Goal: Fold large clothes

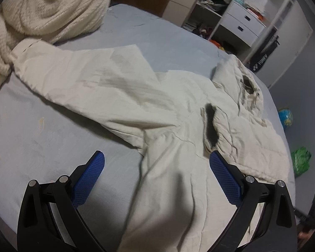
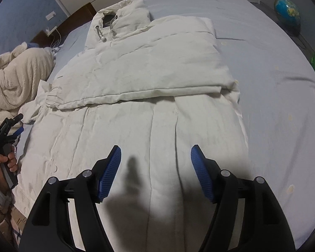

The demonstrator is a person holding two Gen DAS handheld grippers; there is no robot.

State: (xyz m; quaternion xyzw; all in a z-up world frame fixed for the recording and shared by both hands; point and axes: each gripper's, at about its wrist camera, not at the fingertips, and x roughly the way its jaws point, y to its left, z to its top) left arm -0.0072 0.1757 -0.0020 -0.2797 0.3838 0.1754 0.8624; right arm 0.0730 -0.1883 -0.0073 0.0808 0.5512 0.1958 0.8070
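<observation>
A cream padded hooded jacket lies spread on the bed. In the right wrist view one sleeve is folded across its body, with the hood and drawcords at the far end. In the left wrist view the other sleeve stretches out to the left, its cuff near a blanket. My left gripper hovers open over the jacket's lower part, nothing between its blue pads. My right gripper hangs open above the hem area, also with nothing in it. The left gripper shows at the left edge, held by a hand.
A crumpled cream blanket sits at one end of the light blue bed sheet. A wardrobe with drawers, a globe and a green bag stand beyond the bed's edge.
</observation>
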